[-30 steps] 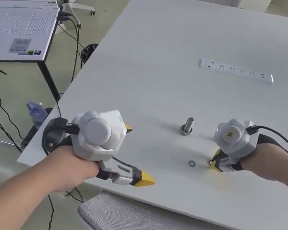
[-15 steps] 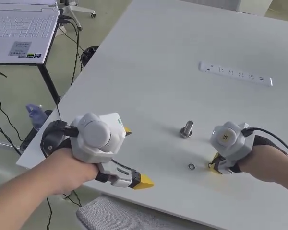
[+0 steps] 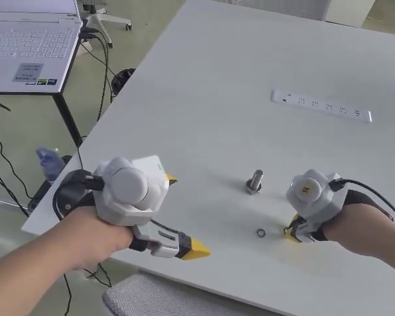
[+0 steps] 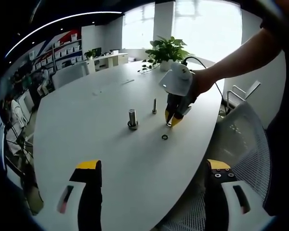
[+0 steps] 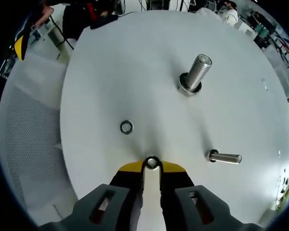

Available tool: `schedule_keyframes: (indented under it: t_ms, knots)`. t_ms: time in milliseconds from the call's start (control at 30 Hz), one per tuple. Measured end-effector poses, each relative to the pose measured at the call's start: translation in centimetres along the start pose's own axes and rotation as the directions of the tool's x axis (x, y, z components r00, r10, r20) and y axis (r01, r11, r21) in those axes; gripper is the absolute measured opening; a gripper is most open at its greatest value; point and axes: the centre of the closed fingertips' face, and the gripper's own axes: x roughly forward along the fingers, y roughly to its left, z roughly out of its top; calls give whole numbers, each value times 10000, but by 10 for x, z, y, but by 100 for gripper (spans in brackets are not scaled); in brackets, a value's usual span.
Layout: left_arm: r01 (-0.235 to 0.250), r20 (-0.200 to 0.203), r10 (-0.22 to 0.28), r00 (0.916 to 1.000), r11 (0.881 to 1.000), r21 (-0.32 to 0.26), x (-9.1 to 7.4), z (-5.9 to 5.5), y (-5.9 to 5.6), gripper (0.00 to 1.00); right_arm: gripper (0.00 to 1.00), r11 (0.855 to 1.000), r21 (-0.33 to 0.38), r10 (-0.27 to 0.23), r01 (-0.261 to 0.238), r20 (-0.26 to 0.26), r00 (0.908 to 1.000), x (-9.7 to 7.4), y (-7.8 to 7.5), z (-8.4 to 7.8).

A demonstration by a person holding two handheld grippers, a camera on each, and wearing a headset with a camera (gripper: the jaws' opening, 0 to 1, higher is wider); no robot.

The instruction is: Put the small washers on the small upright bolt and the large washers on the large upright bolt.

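The large bolt (image 5: 196, 72) stands upright with a washer around its base (image 5: 187, 89). To its right the small bolt (image 5: 225, 157) also stands on the white table (image 3: 204, 118). My right gripper (image 5: 152, 166) is low over the table, shut on a washer (image 5: 152, 162) at its yellow tips. A loose washer (image 5: 126, 127) lies just to its left. In the head view the right gripper (image 3: 291, 232) sits beside that loose washer (image 3: 261, 232), below the large bolt (image 3: 255, 181). My left gripper (image 3: 184, 214) hovers wide open and empty at the near left edge.
A white power strip (image 3: 320, 106) lies farther back on the table. A laptop (image 3: 27, 46) sits on a stand to the left, with cables on the floor below. A grey mesh chair (image 3: 145, 299) is against the near table edge.
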Motion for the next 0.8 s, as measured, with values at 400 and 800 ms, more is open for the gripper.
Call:
schedule_keyframes:
  t_ms: [400, 800]
  knots:
    - [44, -120, -43, 9999, 9999, 91, 6, 0, 2, 88, 12, 9993, 360, 104, -115, 306, 9995, -8, -2, -1]
    - [148, -9, -148, 9999, 9999, 11, 13, 4, 2, 89, 12, 9978, 651, 136, -160, 378, 9992, -23, -7, -12]
